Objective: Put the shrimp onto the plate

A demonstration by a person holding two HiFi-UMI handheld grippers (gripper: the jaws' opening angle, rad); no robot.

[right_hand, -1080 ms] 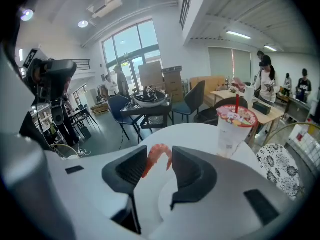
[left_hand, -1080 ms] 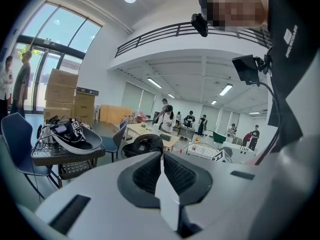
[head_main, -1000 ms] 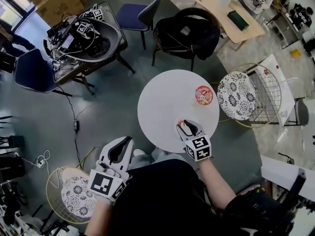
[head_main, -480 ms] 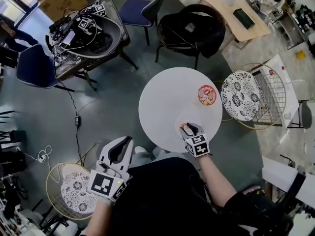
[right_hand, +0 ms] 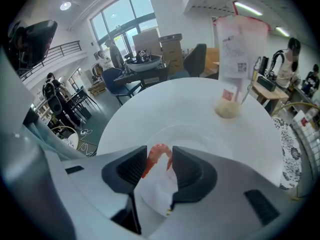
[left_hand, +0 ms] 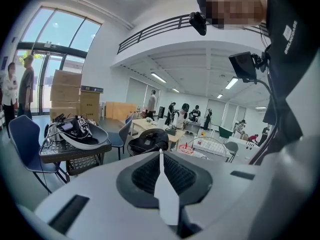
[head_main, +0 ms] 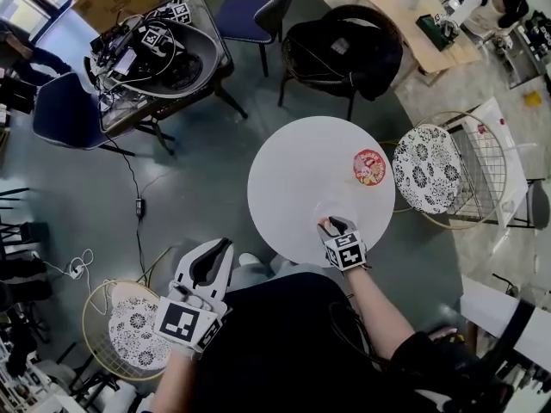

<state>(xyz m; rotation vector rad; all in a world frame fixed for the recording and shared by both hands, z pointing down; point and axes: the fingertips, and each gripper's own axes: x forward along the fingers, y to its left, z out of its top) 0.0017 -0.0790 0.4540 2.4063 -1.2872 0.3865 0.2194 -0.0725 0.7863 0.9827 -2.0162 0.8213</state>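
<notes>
Right tongs (right_hand: 158, 156) grip shrimp (right_hand: 150, 160) over plate (right_hand: 210, 136); left tongs (left_hand: 160, 159) closed, idle. Next, likely: lower, release.

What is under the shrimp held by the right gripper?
Under the shrimp lies the white plate, on the round table. The right gripper covers the plate's near part.

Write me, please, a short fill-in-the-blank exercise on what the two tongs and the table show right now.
1. The right tongs are shut on the ___.
2. The left tongs have their jaws together and hold ___.
3. The white plate lies on the round white ___.

Missing words: shrimp; nothing; table.
</notes>
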